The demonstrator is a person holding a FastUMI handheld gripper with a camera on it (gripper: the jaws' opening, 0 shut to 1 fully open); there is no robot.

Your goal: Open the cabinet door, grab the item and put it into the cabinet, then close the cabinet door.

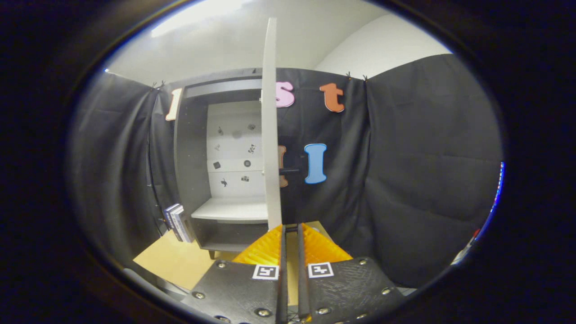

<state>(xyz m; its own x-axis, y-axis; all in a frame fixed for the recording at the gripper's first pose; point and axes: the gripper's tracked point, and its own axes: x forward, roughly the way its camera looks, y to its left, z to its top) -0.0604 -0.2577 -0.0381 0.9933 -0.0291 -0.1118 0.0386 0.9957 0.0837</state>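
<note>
The dark cabinet (193, 157) stands on the wooden table (175, 261) against the booth wall. Its pale door (271, 135) is swung wide open and I see it edge-on, just beyond my fingertips. A dark handle (290, 171) sticks out of the door's right face. Inside, a white shelf (231, 209) and a white back panel with small marks show. Two book-like items (177, 222) with blue and white covers lean against the cabinet's left side. My gripper (291, 227) points at the door's lower edge, its fingers nearly together with nothing between them.
Black cloth walls close the booth on the left, behind and on the right. The table stretches out in front of the cabinet and to its left. A low compartment lies under the white shelf.
</note>
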